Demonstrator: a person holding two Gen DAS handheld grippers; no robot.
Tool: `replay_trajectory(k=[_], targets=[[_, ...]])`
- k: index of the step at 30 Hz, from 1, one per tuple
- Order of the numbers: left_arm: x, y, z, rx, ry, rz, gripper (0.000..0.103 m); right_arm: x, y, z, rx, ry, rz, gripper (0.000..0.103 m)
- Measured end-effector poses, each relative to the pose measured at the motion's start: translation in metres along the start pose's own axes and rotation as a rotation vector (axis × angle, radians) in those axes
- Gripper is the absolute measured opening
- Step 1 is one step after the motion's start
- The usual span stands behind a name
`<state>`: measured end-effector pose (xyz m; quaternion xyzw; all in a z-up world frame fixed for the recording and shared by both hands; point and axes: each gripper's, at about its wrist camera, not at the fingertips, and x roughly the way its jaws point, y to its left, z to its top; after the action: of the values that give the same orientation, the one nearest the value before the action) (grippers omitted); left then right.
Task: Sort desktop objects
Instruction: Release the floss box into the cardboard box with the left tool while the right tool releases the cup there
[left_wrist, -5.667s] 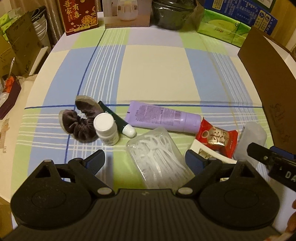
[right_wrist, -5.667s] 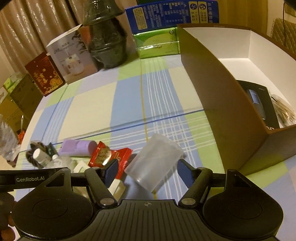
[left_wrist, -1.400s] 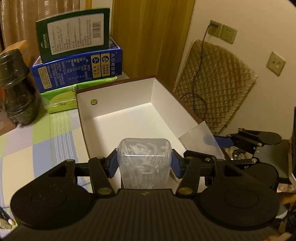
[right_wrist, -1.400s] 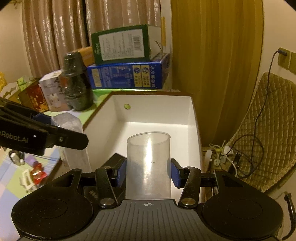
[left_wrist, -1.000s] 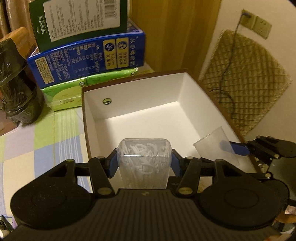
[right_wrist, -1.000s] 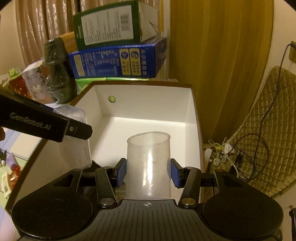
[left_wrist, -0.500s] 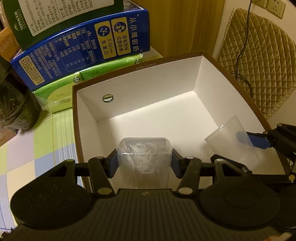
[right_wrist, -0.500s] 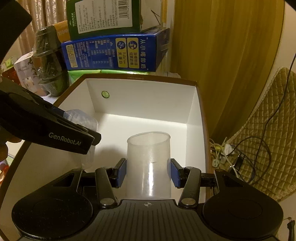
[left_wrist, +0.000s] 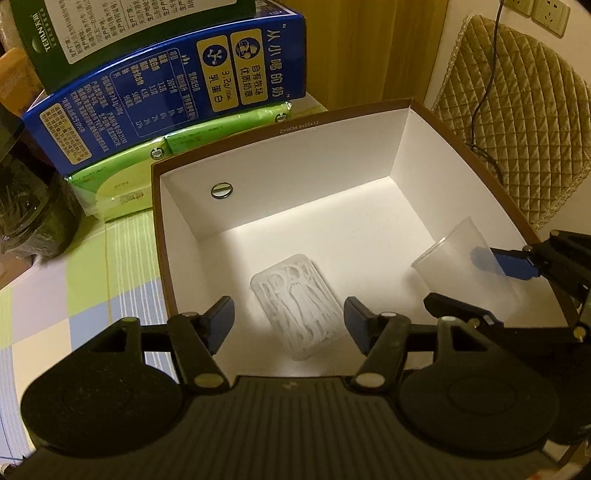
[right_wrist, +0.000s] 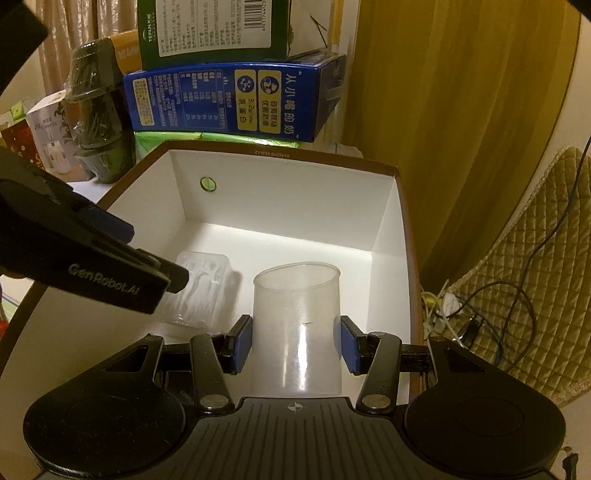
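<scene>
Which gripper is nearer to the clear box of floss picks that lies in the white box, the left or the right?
Left. The left gripper, jaws opening, hangs right above the floss pick box. The right gripper holds the clear plastic cup beside it, further off.

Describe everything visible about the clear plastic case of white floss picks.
The clear plastic case of white floss picks is a rounded rectangular container packed with a jumble of picks. It lies flat and closed on the white floor of the brown-rimmed cardboard box, lengthwise away from the camera. The left gripper above is opening; its pads don't touch the case.
</scene>
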<state>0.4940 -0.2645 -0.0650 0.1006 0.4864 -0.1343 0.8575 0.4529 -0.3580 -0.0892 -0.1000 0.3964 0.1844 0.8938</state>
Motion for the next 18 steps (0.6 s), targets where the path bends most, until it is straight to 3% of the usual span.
replay_trajectory(k=[6, 8, 9, 14, 18], targets=[[-0.007, 0.0, -0.004, 0.007, -0.008, -0.002, 0.066, 0.0, 0.003, 0.0, -0.015, -0.003, 0.009, 0.047], [-0.009, 0.0, -0.006, 0.006, -0.009, -0.007, 0.068, -0.001, 0.003, 0.0, -0.013, -0.007, 0.019, 0.058], [-0.01, 0.001, -0.007, 0.003, -0.009, -0.007, 0.068, -0.002, 0.003, 0.0, -0.01, -0.016, 0.025, 0.072], [-0.021, 0.004, -0.015, 0.0, -0.016, -0.019, 0.075, -0.018, 0.002, -0.005, -0.014, -0.04, 0.06, 0.078], [-0.036, 0.005, -0.022, 0.003, -0.034, -0.035, 0.081, -0.037, 0.002, -0.01, -0.001, -0.058, 0.082, 0.096]])
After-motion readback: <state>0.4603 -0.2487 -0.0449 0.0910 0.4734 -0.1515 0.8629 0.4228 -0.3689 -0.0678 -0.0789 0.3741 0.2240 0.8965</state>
